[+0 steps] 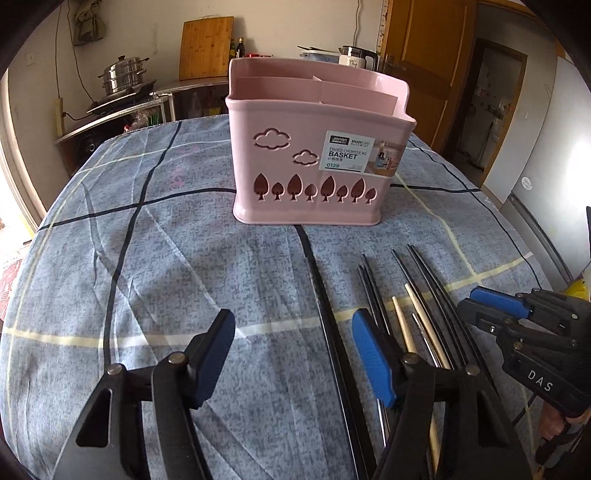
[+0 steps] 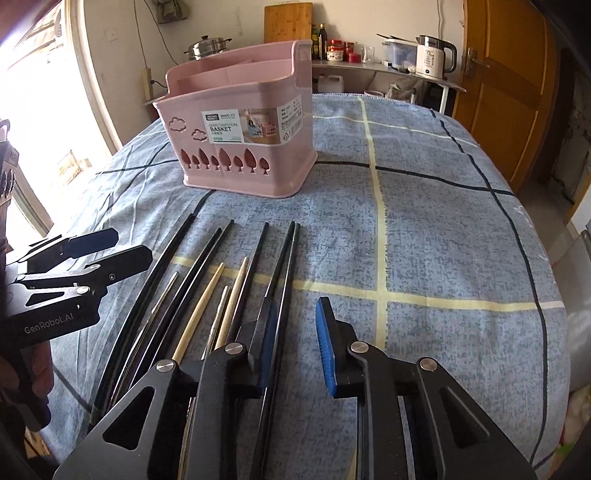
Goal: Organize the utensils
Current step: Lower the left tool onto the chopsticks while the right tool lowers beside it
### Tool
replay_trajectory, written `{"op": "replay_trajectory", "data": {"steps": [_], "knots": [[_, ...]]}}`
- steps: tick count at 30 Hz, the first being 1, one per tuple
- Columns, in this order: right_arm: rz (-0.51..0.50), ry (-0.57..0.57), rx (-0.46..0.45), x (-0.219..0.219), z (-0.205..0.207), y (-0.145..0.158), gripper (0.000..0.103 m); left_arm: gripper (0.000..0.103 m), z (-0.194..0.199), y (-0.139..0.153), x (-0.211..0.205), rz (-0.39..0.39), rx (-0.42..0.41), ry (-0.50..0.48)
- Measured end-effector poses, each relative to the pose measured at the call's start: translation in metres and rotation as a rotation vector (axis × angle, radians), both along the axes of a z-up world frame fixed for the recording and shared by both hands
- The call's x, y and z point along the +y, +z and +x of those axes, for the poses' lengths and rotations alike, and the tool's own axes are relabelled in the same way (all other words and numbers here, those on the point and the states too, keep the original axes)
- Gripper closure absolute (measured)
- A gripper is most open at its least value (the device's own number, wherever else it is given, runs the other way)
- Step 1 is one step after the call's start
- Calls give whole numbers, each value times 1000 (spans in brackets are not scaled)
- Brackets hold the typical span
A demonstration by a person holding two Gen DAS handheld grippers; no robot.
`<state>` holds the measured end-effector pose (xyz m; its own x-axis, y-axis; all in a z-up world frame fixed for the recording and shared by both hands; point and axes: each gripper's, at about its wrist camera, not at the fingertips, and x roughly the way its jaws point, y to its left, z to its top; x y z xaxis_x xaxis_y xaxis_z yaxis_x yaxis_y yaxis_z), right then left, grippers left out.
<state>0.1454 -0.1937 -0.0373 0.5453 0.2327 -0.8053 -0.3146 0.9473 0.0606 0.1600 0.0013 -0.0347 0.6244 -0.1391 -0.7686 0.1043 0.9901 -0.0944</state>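
The basket (image 1: pixel 317 147) is coloured pale pink, with cloud and tree shapes cut into its front and a white-and-teal label. The table (image 2: pixel 443 236) is covered in mottled blue-grey cloth crossed by navy and cream lines. Black chopsticks (image 2: pixel 280 266) are seen beside light wooden chopsticks (image 2: pixel 207 295). Both claws (image 1: pixel 291 354) (image 2: pixel 295 332) are black with blue pads.

A blue plaid tablecloth (image 2: pixel 424 229) is spread over the table. Behind it, a bamboo cutting board (image 2: pixel 288 22) is leaned against the wall, a steel steamer pot (image 1: pixel 123 74) is set on a stove, and a white electric kettle (image 2: pixel 434 55) — beside a wooden door (image 2: pixel 506 85) — is placed on a counter.
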Motion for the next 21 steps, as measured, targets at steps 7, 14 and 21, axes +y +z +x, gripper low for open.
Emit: {"op": "replay_trajectory", "data": {"steps": [7, 14, 21], "knots": [[-8, 21, 27, 6, 15, -6, 86, 44, 16, -13, -8, 13, 43, -20], [-28, 32, 35, 10, 22, -6, 87, 54, 13, -12, -18, 89, 29, -16], [-89, 34, 63, 21, 35, -5, 87, 62, 24, -12, -25, 121, 41, -35]]}}
